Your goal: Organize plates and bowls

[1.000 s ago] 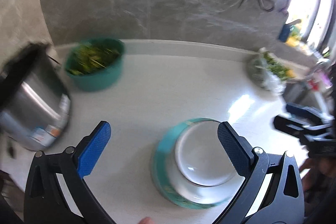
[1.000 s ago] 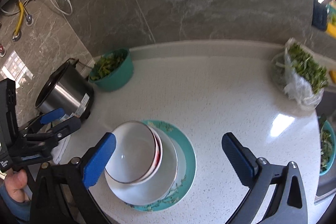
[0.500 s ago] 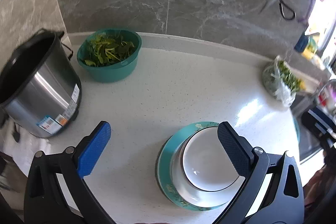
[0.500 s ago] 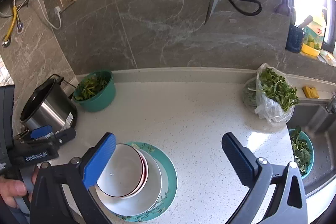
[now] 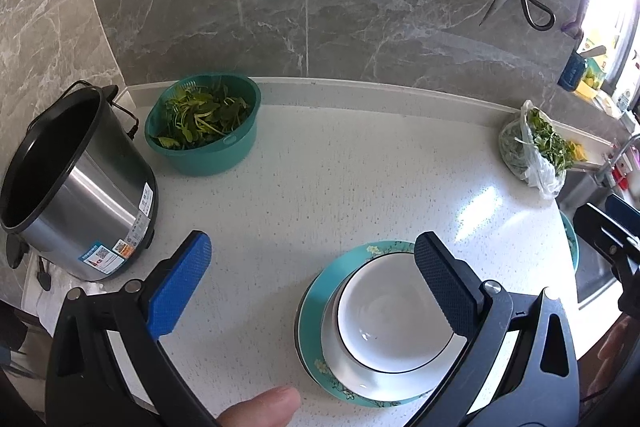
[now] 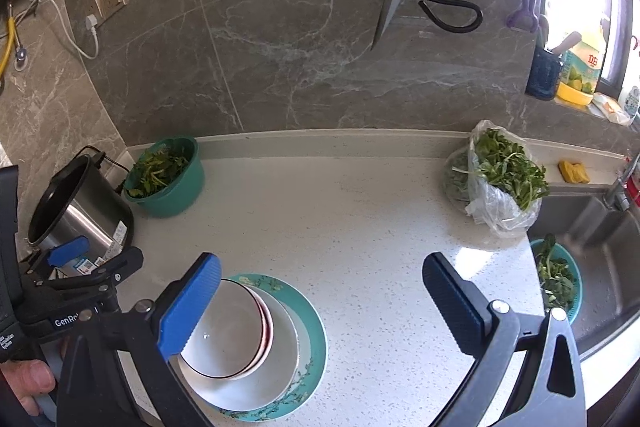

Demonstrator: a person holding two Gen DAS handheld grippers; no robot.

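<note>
On the table (image 6: 360, 227), bowls (image 6: 224, 339) are sitting stacked on plates (image 6: 312, 331), near the edge. Both grippers' jaws are hanging wide open, holding nothing; a bump could be tipping them.

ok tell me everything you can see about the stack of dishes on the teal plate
The stack sits on a round teal plate with a floral rim, lying flat near the front edge of the white speckled countertop. On it rests a white plate, then nested white glossy bowls: the right wrist view shows a red-rimmed bowl under a dark-rimmed top bowl. The top bowl looks empty. Both grippers are open, touching nothing.
</note>
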